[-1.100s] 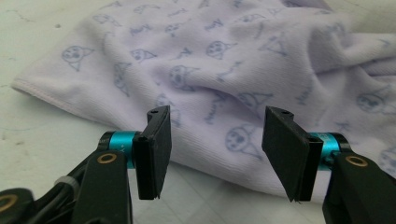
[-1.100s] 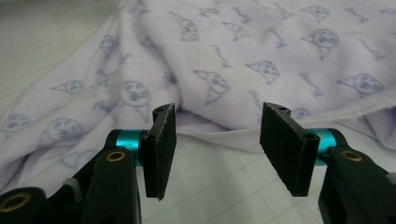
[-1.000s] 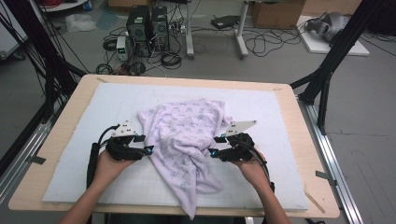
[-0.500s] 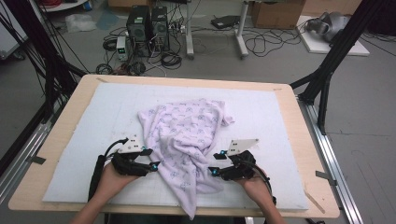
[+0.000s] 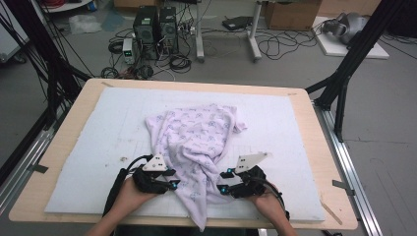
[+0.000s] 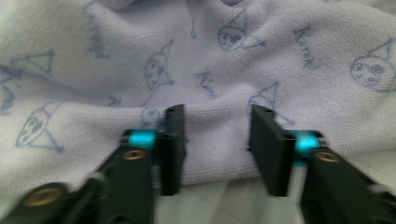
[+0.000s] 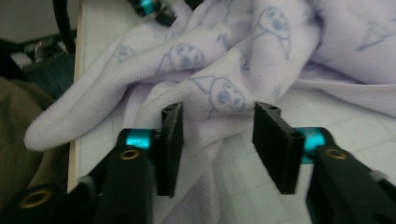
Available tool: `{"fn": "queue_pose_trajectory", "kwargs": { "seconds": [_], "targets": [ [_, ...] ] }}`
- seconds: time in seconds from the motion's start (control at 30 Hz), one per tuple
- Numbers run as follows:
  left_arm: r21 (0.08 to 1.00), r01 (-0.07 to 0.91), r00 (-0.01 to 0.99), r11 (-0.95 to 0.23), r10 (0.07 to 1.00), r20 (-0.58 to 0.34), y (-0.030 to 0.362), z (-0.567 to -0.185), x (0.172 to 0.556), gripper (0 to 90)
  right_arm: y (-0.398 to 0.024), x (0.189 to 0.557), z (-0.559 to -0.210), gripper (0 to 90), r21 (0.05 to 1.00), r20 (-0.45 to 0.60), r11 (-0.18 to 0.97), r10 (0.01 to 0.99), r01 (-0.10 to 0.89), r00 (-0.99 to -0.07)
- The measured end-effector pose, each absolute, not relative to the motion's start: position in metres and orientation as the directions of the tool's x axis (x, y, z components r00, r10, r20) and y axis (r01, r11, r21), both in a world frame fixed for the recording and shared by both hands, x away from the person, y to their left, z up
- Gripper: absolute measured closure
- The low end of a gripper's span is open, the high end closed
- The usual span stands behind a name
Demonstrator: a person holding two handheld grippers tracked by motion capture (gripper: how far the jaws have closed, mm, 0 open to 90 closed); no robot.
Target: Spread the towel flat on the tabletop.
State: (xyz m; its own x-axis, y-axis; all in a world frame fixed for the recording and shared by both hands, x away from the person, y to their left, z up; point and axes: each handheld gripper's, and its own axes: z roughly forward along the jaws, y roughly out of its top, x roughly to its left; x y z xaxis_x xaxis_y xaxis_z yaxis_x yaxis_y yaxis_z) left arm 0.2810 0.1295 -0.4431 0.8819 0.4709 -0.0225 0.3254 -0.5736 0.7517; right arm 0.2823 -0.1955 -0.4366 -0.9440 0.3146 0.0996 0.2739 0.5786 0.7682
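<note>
Looking down from the high view, the lilac printed towel (image 5: 196, 147) lies bunched up in the middle of the worktop (image 5: 314, 123), on the white mat (image 5: 98, 128) that covers most of it. Its long axis runs from the far middle toward the near edge, with the wide crumpled end away from the person and a narrow tail that reaches the near edge and hangs a bit over it.

The left gripper (image 5: 173, 184) sits at the towel's left side near the near edge, and the right gripper (image 5: 222, 184) is at its right side, so the narrow part of the cloth is between the two. Both have just been closing their jaws.

In the left gripper view, a thick fold of the towel (image 6: 215, 140) runs across between the jaws, which stand partly apart. The pads look to be right at the cloth, but I can't tell if they actually press on it, so no firm clamp that I'd swear to.

In the right gripper view the jaws are also partly apart, with a rumpled edge of the towel (image 7: 210, 100) lying in the gap and white mat showing under it. Again I can't tell if it's pinched.

That right gripper view also catches the towel's tail drooping past the worktop's near edge, plus the left gripper (image 7: 156, 11) at the top, across the cloth.
</note>
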Motion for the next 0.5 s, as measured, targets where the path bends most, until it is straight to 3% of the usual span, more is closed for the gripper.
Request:
{"fn": "queue_pose_trajectory", "kwargs": {
  "seconds": [0.07,0.13,0.33,0.5],
  "targets": [
    [0.752,0.325,0.889,-0.574,0.456,-0.036,0.129,-0.443,0.282,78.8,-0.189,0.283,-0.439,67.8,0.754,0.107,0.6,0.29,0.268,-0.951],
    [0.754,0.322,0.888,-0.573,0.458,-0.032,0.128,-0.443,0.283,84.3,-0.186,0.283,-0.439,73.3,0.754,0.105,0.604,0.278,0.258,-0.955],
    [0.755,0.324,0.888,-0.57,0.459,-0.033,0.13,-0.441,0.284,88.1,-0.187,0.283,-0.436,84.1,0.761,0.106,0.596,0.275,0.256,-0.956],
    [0.786,0.32,0.873,-0.529,0.487,-0.027,0.143,-0.426,0.285,88.4,-0.194,0.283,-0.426,86.2,0.799,0.106,0.546,0.282,0.25,-0.954]
  ]
}}
